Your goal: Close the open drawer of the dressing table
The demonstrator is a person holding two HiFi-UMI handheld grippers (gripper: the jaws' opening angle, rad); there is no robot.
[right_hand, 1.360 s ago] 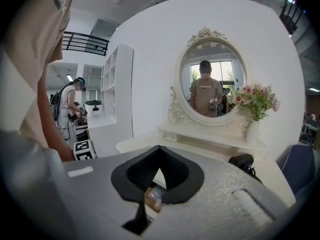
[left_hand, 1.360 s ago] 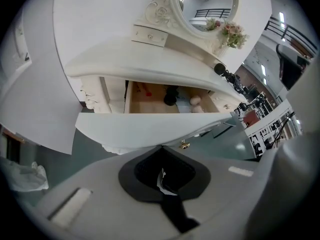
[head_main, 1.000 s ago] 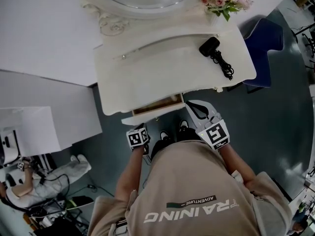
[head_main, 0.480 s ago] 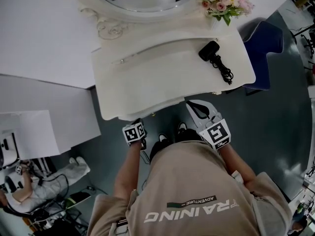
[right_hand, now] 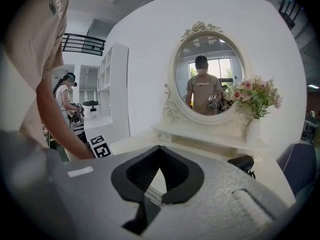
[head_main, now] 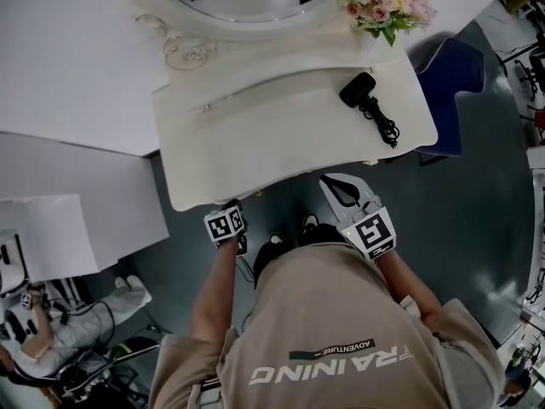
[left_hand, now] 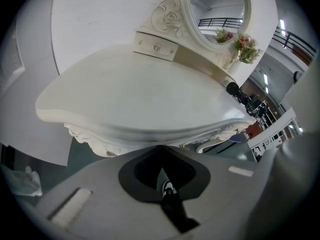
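Head view: the dressing table (head_main: 281,135) is seen from above, its drawer pushed in beneath the top and hidden by it. The left gripper (head_main: 226,221) is held at the front edge, the right gripper (head_main: 334,184) just beside that edge. Left gripper view: the jaws are pressed together, empty, close under the carved apron (left_hand: 100,141). Right gripper view: the jaws are likewise closed on nothing and are pointed toward the oval mirror (right_hand: 210,74).

Probably a staged studio, not a home. Ornate dressing table (head_main: 281,135) and flowers (head_main: 387,2) stand on bare grey floor (head_main: 477,211). An industrial railing (right_hand: 82,44) runs behind.
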